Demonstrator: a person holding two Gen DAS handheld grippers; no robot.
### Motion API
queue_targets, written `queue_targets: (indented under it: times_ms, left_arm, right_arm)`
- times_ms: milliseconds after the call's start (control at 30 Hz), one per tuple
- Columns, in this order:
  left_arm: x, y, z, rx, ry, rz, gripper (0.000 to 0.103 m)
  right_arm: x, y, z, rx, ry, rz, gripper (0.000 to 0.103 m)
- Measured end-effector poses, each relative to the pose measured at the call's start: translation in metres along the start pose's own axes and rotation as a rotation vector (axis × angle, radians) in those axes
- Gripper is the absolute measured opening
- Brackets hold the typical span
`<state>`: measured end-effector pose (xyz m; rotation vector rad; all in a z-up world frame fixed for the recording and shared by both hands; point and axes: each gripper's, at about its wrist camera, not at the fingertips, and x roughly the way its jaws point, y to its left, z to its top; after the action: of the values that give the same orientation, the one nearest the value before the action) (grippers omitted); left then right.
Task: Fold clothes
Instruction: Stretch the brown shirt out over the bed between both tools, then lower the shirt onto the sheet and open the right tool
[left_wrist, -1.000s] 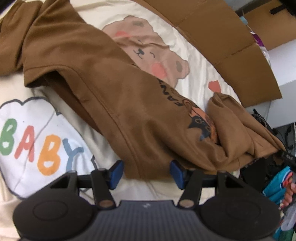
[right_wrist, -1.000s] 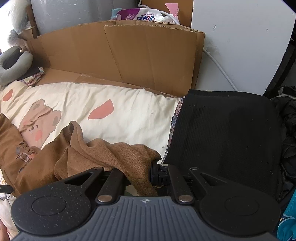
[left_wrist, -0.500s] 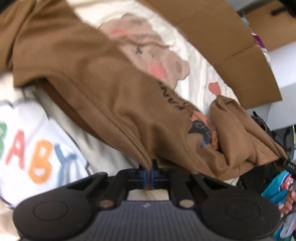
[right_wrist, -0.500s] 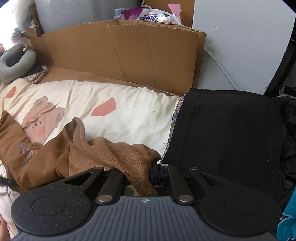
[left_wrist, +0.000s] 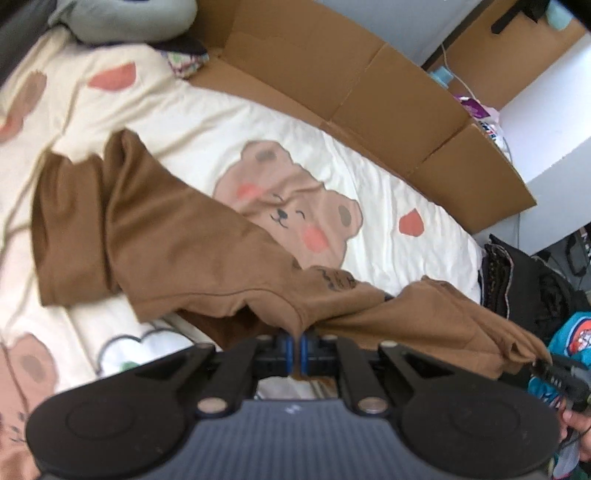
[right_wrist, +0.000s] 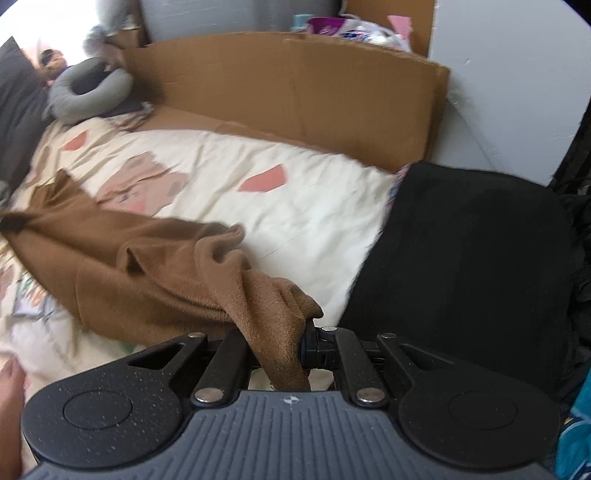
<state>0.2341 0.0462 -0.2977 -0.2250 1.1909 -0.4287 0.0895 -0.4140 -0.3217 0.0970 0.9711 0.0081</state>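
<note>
The left gripper (left_wrist: 295, 349) has its blue-padded jaws pressed together on a fold of the brown T-shirt (left_wrist: 177, 254), pinching the hem edge at about 6 o'clock in the left wrist view. From there the shirt runs toward 10 o'clock across the bed's cream bear-print duvet (left_wrist: 369, 229), with one short sleeve lying flat at 9 o'clock. This view alone shows dark printed lettering on the shirt just above the jaws, the full bear face on the duvet at the centre, and, at 4 o'clock, the right gripper (left_wrist: 554, 373) seen from outside with the shirt's far corner drawn to its tip and a person's fingers (left_wrist: 572, 430) behind it.

The right wrist view shows the right gripper (right_wrist: 295, 350) itself, jaws closed on a bunched twist of the same shirt (right_wrist: 155, 273), the cloth hanging down between them and stretching away toward 9 o'clock. Only here does the black knitted cloth (right_wrist: 461, 258) at 3 o'clock on the end of the bed show in full, along with a grey neck pillow (right_wrist: 88, 92) at 11 o'clock. A cardboard sheet (right_wrist: 295, 92) stands along the far edge of the bed in both views. Both pictures are somewhat blurred.
</note>
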Motion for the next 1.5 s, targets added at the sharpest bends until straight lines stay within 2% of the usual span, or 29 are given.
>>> queue_targets:
  times_ms: [167, 233, 267, 333, 500, 633, 667, 700, 733, 800, 1067, 1300, 1500]
  left_arm:
    - [-0.011, -0.002, 0.005, 0.048, 0.004, 0.050, 0.004]
    - [-0.015, 0.000, 0.006, 0.068, 0.009, 0.072, 0.004]
    - [-0.017, 0.001, 0.006, 0.079, 0.012, 0.083, 0.004]
    - [-0.023, 0.006, 0.008, 0.091, 0.016, 0.105, 0.004]
    - [-0.033, 0.023, 0.016, 0.120, 0.019, 0.165, 0.004]
    - [-0.040, 0.035, 0.022, 0.152, 0.025, 0.211, 0.004]
    - [-0.042, 0.038, 0.024, 0.160, 0.027, 0.222, 0.004]
    - [-0.044, 0.040, 0.025, 0.166, 0.028, 0.230, 0.004]
    - [-0.046, 0.042, 0.026, 0.172, 0.028, 0.238, 0.004]
    - [-0.049, 0.045, 0.028, 0.182, 0.029, 0.252, 0.004]
    - [-0.071, 0.052, 0.039, 0.205, 0.017, 0.316, 0.004]
    - [-0.102, 0.042, 0.060, 0.229, -0.045, 0.339, 0.004]
    - [-0.129, 0.026, 0.075, 0.250, -0.101, 0.327, 0.004]
  right_arm:
    - [0.007, 0.020, -0.036, -0.011, 0.078, 0.082, 0.011]
    - [0.009, 0.030, -0.050, -0.022, 0.100, 0.112, 0.016]
    - [0.009, 0.034, -0.056, -0.025, 0.110, 0.129, 0.019]
    - [0.010, 0.040, -0.066, -0.017, 0.133, 0.154, 0.036]
    - [0.009, 0.047, -0.085, -0.011, 0.163, 0.192, 0.038]
    - [0.008, 0.045, -0.090, -0.011, 0.160, 0.183, 0.038]
    - [0.008, 0.044, -0.091, -0.011, 0.156, 0.180, 0.037]
    - [0.006, 0.044, -0.090, -0.014, 0.147, 0.182, 0.028]
    - [0.005, 0.044, -0.090, -0.018, 0.137, 0.184, 0.012]
    - [0.001, 0.045, -0.088, -0.028, 0.120, 0.195, 0.006]
    - [-0.037, 0.042, -0.080, -0.081, 0.075, 0.164, 0.004]
    - [-0.102, 0.020, -0.068, -0.084, 0.000, 0.096, 0.003]
    - [-0.157, 0.009, -0.064, -0.076, -0.059, 0.049, 0.003]
